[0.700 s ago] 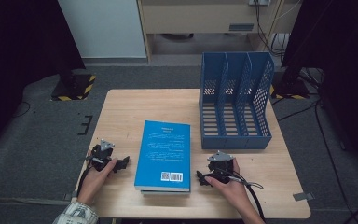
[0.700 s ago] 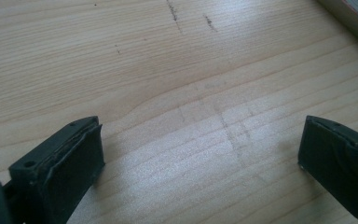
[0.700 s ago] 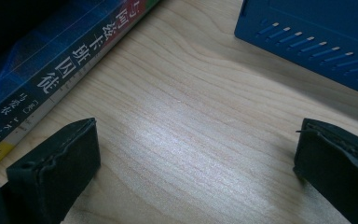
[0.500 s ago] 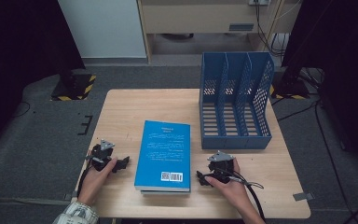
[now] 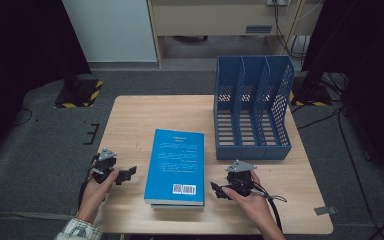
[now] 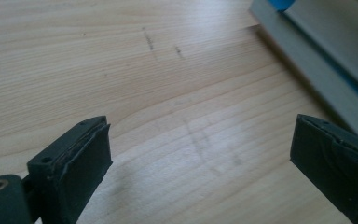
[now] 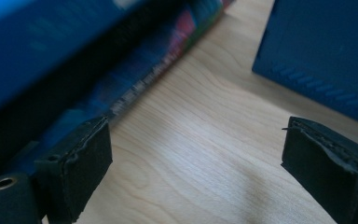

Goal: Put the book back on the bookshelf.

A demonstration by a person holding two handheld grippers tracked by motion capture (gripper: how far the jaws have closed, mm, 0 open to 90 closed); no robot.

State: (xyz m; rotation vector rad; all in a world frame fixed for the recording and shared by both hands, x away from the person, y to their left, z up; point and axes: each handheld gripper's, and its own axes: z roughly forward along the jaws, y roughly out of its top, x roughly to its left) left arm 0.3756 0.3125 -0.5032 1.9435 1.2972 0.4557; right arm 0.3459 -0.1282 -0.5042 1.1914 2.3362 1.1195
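The blue book (image 5: pixel 176 167), long axis running twelve-to-six, lies between both released hand-held grippers: left hand-held gripper (image 5: pixel 129 173) at its nine o'clock, right hand-held gripper (image 5: pixel 215 190) nearer at four.

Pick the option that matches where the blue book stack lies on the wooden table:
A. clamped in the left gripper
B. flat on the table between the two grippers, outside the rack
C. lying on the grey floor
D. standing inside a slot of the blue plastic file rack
B: the blue book stack lies flat on the wooden table, between the left gripper and the right gripper, with the blue plastic file rack apart from it.
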